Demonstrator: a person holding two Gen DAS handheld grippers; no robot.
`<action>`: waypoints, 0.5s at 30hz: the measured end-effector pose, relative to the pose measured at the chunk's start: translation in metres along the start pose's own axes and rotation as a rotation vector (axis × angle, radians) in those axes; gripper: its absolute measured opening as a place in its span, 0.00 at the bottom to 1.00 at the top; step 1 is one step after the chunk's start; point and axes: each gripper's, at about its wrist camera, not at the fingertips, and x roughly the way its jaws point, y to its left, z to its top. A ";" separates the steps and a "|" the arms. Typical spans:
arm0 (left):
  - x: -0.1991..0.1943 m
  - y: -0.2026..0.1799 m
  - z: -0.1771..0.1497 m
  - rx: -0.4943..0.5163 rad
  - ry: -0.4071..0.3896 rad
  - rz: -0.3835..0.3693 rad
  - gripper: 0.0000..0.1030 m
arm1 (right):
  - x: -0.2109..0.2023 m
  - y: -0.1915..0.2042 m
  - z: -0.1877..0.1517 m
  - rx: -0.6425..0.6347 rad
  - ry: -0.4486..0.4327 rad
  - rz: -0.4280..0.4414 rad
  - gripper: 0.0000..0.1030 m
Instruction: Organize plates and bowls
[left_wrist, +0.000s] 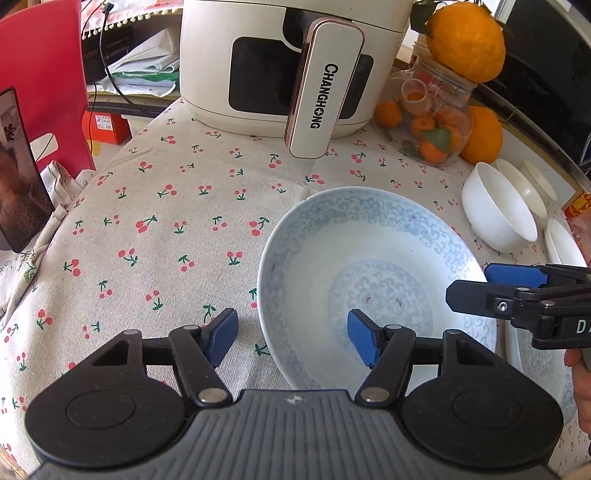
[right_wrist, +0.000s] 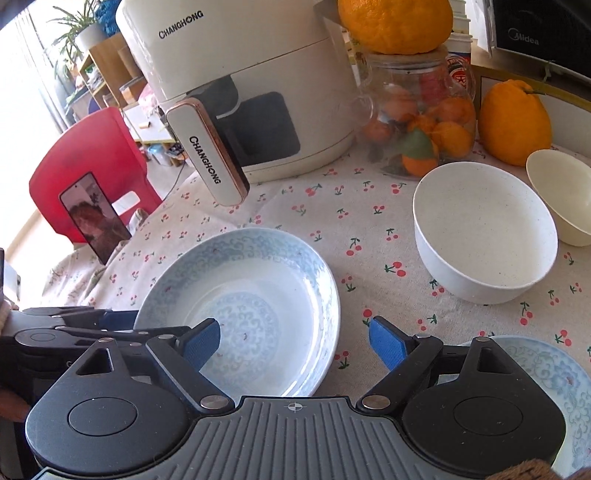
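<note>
left tool (left_wrist: 291, 341) straddling plate (left_wrist: 369, 236) rim

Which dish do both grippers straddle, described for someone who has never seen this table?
Start at the white air fryer on the cherry-print tablecloth. In front of its handle lies a shallow blue-patterned plate. Unlike the plain white bowl to its right, it is wide and low, with pale blue scrollwork.
</note>
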 end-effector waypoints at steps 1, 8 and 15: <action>0.001 -0.001 0.000 0.002 -0.001 -0.003 0.54 | 0.002 0.000 -0.001 -0.005 0.004 -0.004 0.84; -0.001 -0.003 -0.001 0.021 -0.008 -0.001 0.37 | 0.008 0.001 -0.001 -0.025 0.012 -0.008 0.47; -0.002 0.003 0.000 -0.022 -0.011 0.014 0.24 | 0.009 -0.004 -0.001 -0.010 0.004 -0.044 0.28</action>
